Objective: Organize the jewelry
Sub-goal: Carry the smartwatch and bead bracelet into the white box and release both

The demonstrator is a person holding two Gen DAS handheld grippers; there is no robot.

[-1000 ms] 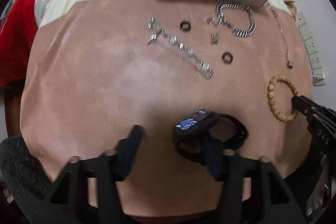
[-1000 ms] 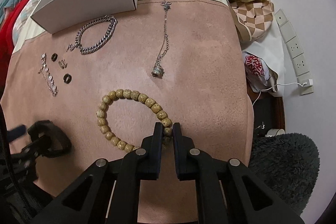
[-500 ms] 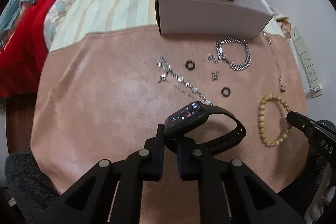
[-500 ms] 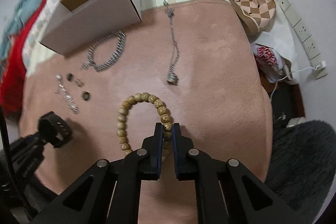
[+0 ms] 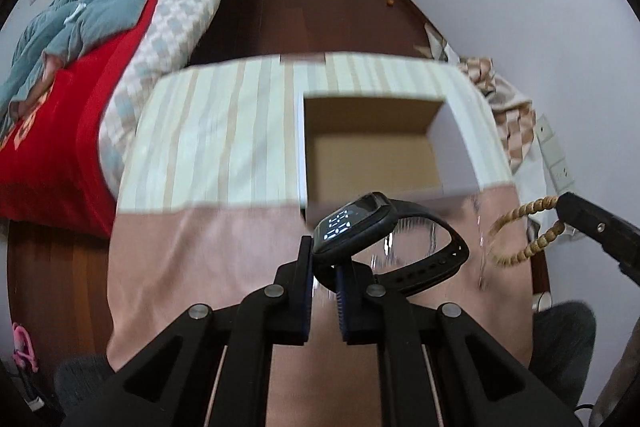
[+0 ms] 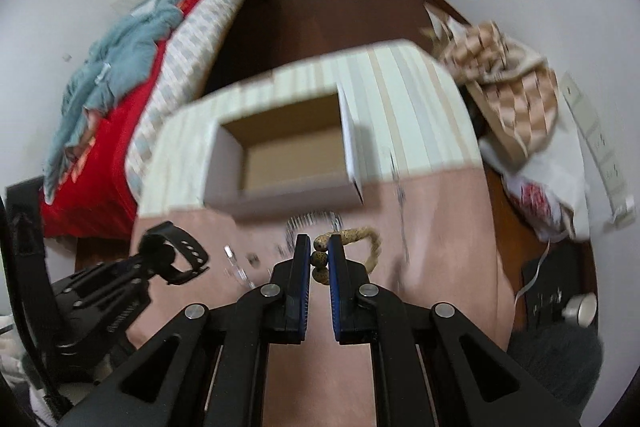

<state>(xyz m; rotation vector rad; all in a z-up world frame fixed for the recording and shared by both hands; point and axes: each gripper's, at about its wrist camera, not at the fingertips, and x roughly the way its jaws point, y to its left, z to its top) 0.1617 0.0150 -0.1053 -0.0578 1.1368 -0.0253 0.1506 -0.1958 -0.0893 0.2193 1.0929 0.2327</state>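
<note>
Bed (image 5: 80, 99) at far left: red cover, teal blanket bunched on top, checked sheet along its edge. Dark wood floor (image 5: 320, 11) runs to a white door at far centre.

Counter (image 5: 192, 259) fills the near half, under a pink suede-like cloth; a cream striped cloth (image 5: 208, 139) covers its far part.

Open white cardboard box (image 5: 372, 147) sits on the striped cloth at the far edge of the pink cloth, brown inside, nothing seen in it. Checked fabric (image 6: 504, 67) heaped at far right, beside wall sockets.

Left tool (image 5: 323, 267) is clamped on the strap of a black smartwatch (image 5: 352, 227), close below the watch body. Watch held above the counter, screen lit and tilted up, strap looping out to the right. It sits just near of the box's front wall in the left wrist view.

Right tool (image 6: 319, 259) is clamped on a wooden bead bracelet (image 6: 360, 239); two beads show between its fingers, the rest of the loop hangs out to the right, off the cloth. In the left wrist view the bracelet (image 5: 520, 239) dangles at right, level with the watch and well apart from it.

Small silver pieces (image 6: 240, 267) lie on the pink cloth between the two tools, too blurred to identify. A thin chain (image 6: 400, 187) lies right of the box, also smeared by motion.
</note>
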